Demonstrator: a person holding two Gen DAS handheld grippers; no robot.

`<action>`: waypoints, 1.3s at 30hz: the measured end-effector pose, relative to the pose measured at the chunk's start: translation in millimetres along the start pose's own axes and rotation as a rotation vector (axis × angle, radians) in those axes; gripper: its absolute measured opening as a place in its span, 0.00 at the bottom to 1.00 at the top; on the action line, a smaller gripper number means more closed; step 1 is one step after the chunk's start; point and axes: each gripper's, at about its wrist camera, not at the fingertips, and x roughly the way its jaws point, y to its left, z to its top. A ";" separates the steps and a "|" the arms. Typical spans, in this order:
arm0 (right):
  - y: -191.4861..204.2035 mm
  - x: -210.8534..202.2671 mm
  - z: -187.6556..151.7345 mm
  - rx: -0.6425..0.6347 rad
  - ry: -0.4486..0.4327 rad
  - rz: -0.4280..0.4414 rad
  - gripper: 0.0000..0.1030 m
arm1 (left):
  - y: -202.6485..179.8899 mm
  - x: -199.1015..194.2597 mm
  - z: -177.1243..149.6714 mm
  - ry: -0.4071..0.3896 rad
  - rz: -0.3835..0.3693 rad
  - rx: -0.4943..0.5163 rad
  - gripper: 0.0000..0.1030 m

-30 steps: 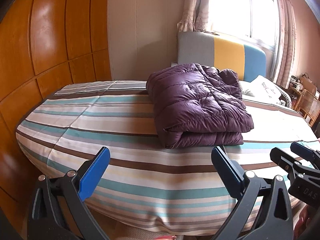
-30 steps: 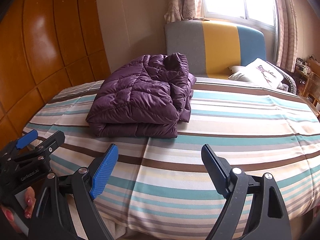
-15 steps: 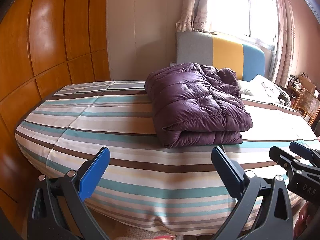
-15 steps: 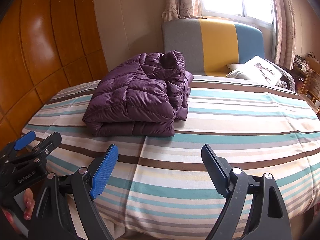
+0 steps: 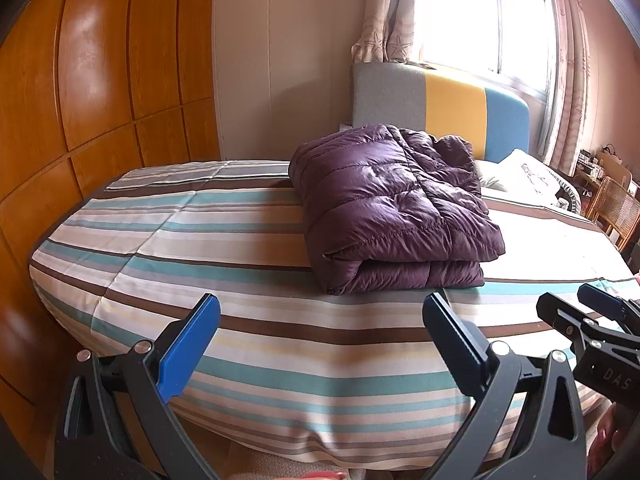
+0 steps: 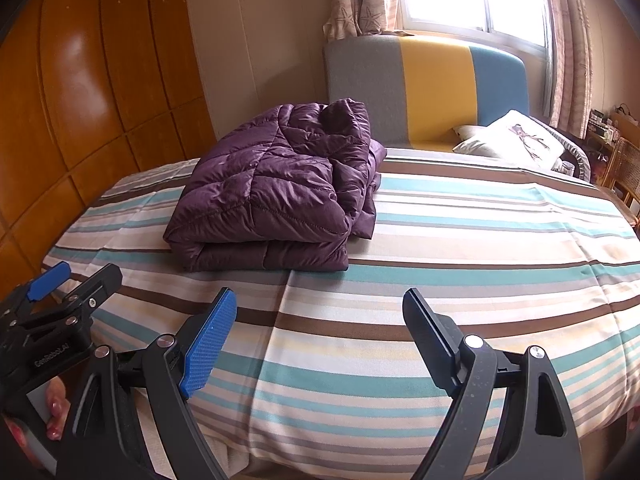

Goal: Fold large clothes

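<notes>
A purple quilted down jacket lies folded in a thick stack on the striped bed; it also shows in the right wrist view. My left gripper is open and empty, held over the bed's near edge, short of the jacket. My right gripper is open and empty, also near the front edge, to the right of the jacket. Each gripper shows at the edge of the other's view: the right gripper and the left gripper.
A wooden wardrobe stands along the left. A grey, yellow and blue headboard and a white pillow are at the far end under a window. A wicker chair stands at the right.
Both grippers have drawn back slightly from the bed and tilted a little; the jacket has not moved and both stay open.
</notes>
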 end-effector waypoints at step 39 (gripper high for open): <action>-1.6 7.0 -2.5 0.011 0.032 0.012 0.82 | -3.7 -2.8 -3.1 0.009 -0.035 0.007 0.98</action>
